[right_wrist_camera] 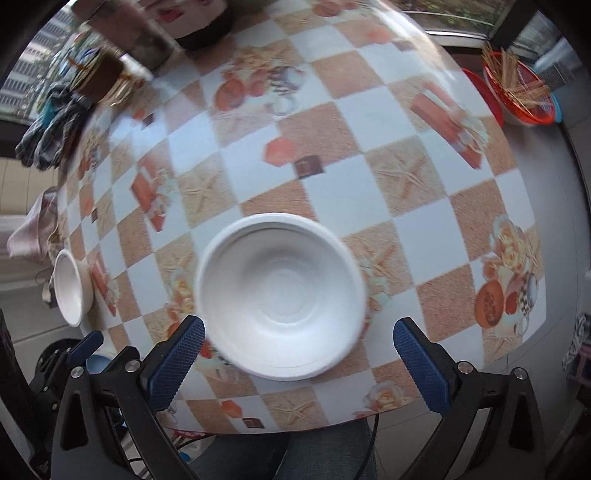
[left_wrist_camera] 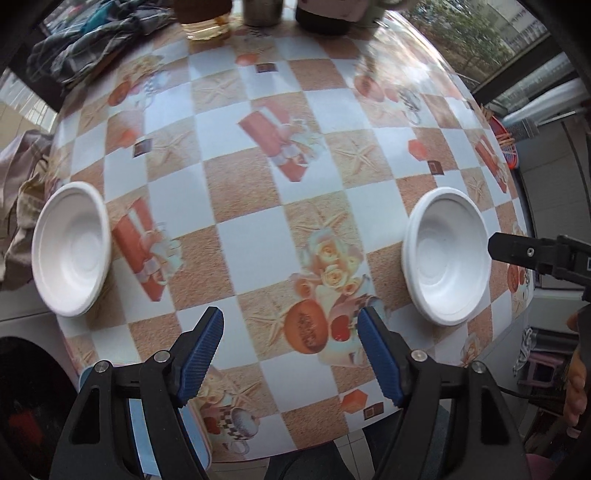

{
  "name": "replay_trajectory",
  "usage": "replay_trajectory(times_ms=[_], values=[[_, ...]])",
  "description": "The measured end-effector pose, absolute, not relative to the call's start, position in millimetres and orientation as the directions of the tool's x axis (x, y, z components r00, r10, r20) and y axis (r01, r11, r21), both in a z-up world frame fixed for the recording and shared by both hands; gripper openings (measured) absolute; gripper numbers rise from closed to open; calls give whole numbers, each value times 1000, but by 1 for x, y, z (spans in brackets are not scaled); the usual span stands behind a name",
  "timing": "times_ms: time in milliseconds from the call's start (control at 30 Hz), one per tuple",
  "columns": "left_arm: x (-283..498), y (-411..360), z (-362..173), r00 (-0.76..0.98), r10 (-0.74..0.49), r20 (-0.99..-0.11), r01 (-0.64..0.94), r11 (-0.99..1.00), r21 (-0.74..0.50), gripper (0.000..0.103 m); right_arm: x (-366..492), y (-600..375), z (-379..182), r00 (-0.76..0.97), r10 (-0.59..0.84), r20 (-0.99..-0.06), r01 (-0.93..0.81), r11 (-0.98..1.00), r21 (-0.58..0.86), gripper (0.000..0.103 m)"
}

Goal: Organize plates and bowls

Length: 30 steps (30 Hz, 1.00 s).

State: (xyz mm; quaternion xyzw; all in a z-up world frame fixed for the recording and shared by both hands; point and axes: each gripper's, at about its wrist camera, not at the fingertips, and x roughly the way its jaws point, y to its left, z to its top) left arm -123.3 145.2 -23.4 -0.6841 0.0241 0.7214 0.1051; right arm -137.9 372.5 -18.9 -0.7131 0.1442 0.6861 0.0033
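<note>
Two white round foam bowls upright on checkered patterned tablecloth (left_wrist_camera: 258, 184), well apart: left bowl (left_wrist_camera: 70, 249), right bowl (right_wrist_camera: 280, 297).

Right gripper (right_wrist_camera: 299, 347) jaws spread wide, empty, hovering just short of right bowl's near rim; likely lining up to pinch rim.

Left gripper (left_wrist_camera: 290, 332) jaws wide, empty, between bowls over bare cloth. Judged: idle, waiting.

Stacking not yet begun.

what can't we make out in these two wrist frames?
- Left wrist view: containers at the table's far edge, tops cut off by the frame.
- Left wrist view: right claw, only one finger tip enters; gap unseen there.
- Right wrist view: far bowl, small and distorted near the edge.
- Right wrist view: jars, motion-blurred.
</note>
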Motion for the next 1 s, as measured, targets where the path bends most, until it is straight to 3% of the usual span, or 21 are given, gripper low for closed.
replay_trajectory(times_ms=[300, 700, 1000], values=[[-138, 62, -4, -131, 83, -988, -6, -997, -83, 78, -167, 279, -12, 44, -207, -977, -6, -978, 207, 103], [-152, -66, -11, -157, -68, -985, 265, -964, 25, 78, -209, 141, -31, 97, -200, -975, 222, -950, 217, 103], [-178, -99, -41, -117, -149, -982, 303, -947, 107, 78, -239, 60, -58, 108, -185, -977, 300, -931, 209, 103]])
